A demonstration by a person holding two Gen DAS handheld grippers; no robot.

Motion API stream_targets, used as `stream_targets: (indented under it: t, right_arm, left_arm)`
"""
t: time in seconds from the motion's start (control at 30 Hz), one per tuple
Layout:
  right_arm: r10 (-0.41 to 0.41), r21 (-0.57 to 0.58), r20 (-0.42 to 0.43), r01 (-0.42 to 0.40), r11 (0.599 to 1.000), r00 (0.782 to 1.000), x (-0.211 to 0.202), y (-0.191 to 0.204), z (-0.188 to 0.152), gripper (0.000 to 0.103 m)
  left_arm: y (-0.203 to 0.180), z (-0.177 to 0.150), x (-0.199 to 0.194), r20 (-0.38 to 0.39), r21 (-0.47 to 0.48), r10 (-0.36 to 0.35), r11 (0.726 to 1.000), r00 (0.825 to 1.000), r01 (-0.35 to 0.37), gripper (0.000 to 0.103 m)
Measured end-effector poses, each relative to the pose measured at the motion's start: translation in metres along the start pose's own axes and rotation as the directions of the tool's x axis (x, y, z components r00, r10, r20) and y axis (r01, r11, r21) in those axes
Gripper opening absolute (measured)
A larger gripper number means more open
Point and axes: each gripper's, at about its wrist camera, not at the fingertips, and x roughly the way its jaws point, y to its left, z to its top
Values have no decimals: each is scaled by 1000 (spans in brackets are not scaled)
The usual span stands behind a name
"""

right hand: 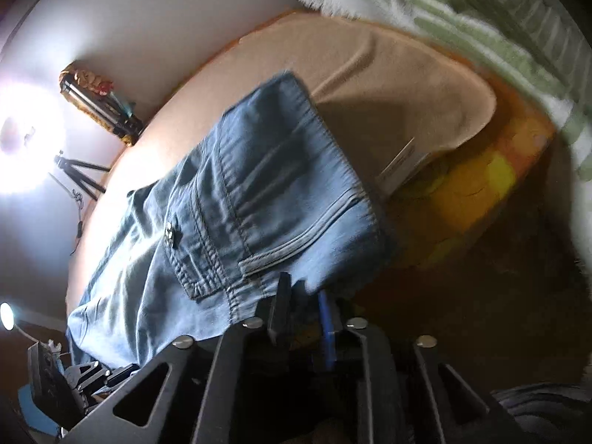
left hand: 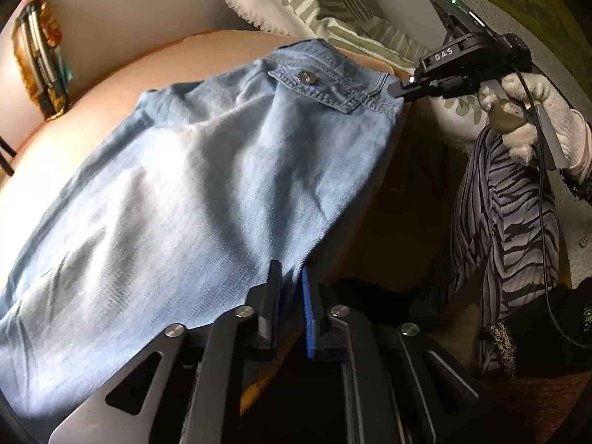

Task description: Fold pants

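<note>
Light blue denim pants [left hand: 203, 185] lie spread over a peach-covered surface [left hand: 111, 85], the waistband with its metal button [left hand: 306, 77] at the far end. My left gripper [left hand: 290, 281] sits at the near right edge of the pants. Its jaws stand slightly apart with the fabric edge between them, so it is open. My right gripper [left hand: 397, 90] is at the waistband corner. In the right wrist view, the right gripper [right hand: 303, 296] is open over the edge of the pants [right hand: 222, 222], beside a back pocket [right hand: 207, 255].
A green-and-white striped cloth [left hand: 296, 0] lies beyond the surface. A patterned bag [left hand: 37, 59] leans on the wall. A white-gloved hand [left hand: 525, 118] and zebra-patterned clothing [left hand: 510, 222] are on the right. A bright lamp [right hand: 22, 137] and a tripod [right hand: 79, 174] stand at left.
</note>
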Motion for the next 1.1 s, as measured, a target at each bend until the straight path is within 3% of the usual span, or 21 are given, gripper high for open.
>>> stream_targets:
  t: [0.1,0.23,0.33,0.47,0.57,0.67,0.87,0.93,0.97,1.07,1.1]
  right_arm:
    - [-27,-40,65,30,999,998,-21,9,5,34]
    - [23,-134,107,-8,991,994,-38,43,10,38]
    - [86,-236,92,-63,970,992,-37,82,9,41]
    - [177,-354,35,-154,923,984,-26,135,4,42]
    - [224,-426,-14,-209,880,974,-12,173,-3,42]
    - [257,-484,-71,-258,836,964,4,210,-11,42]
    - [287,-575,-186,-341,743,940,32,268,-31,42]
    - [287,-610,-222,-363,705,932,39,285,-41,42]
    - [286,-623,-239,-373,687,928,43,294,-45,43]
    - [282,-665,-291,-405,627,914,55,321,-59,43]
    - [279,-680,-309,-416,604,909,58,330,-65,43]
  left_arm:
    - [4,1,-18,34,-31,8,999,999,-7,32]
    - [21,-3,-50,95,-114,42,993,995,-31,33]
    - [46,-12,-82,137,-217,97,974,986,-65,35]
    - [85,-39,-126,165,-374,209,918,964,-135,45]
    - [111,-68,-154,151,-468,296,862,943,-195,46]
    - [134,-100,-179,119,-550,372,796,921,-251,46]
    - [174,-173,-226,56,-733,479,616,876,-290,46]
    - [189,-206,-244,24,-799,518,523,855,-295,46]
    - [192,-215,-247,14,-818,528,495,849,-294,46]
    - [209,-260,-266,-39,-885,570,361,820,-293,46]
    - [213,-272,-269,-56,-897,578,328,814,-295,46]
